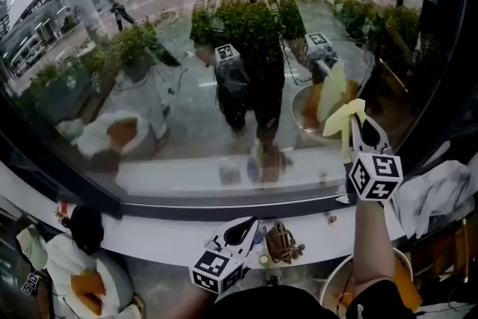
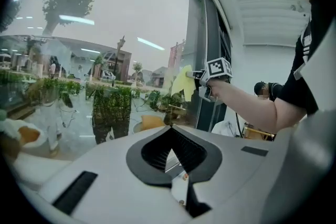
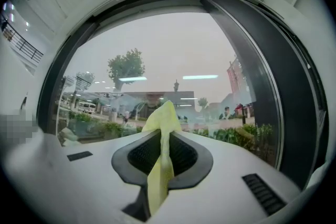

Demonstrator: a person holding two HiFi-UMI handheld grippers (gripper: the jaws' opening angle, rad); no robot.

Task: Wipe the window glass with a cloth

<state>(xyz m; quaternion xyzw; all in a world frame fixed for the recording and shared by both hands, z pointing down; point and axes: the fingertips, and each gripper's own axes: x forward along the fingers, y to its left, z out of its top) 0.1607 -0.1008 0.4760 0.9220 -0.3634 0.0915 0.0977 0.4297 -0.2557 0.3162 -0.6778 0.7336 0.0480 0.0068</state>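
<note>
The window glass (image 1: pixel 172 78) fills the upper head view and mirrors me and both grippers. My right gripper (image 1: pixel 357 118) is raised at the right, close to the pane, and is shut on a yellow cloth (image 1: pixel 340 122). In the right gripper view the cloth (image 3: pixel 160 165) hangs pinched between the jaws and stands up past the tips toward the glass (image 3: pixel 173 60). My left gripper (image 1: pixel 243 229) is low over the white sill (image 1: pixel 149 239), shut and holding nothing. The left gripper view shows its jaws (image 2: pixel 171 128) together, with the right gripper (image 2: pixel 210 75) and the cloth (image 2: pixel 181 83) beyond.
A dark window frame (image 1: pixel 448 78) borders the pane at the right. White fabric (image 1: pixel 441 194) lies heaped at the right below it. A small brown object (image 1: pixel 282 241) sits on the sill. A round tub (image 1: pixel 336 287) stands below, and a white and orange bundle (image 1: pixel 78 276) lies lower left.
</note>
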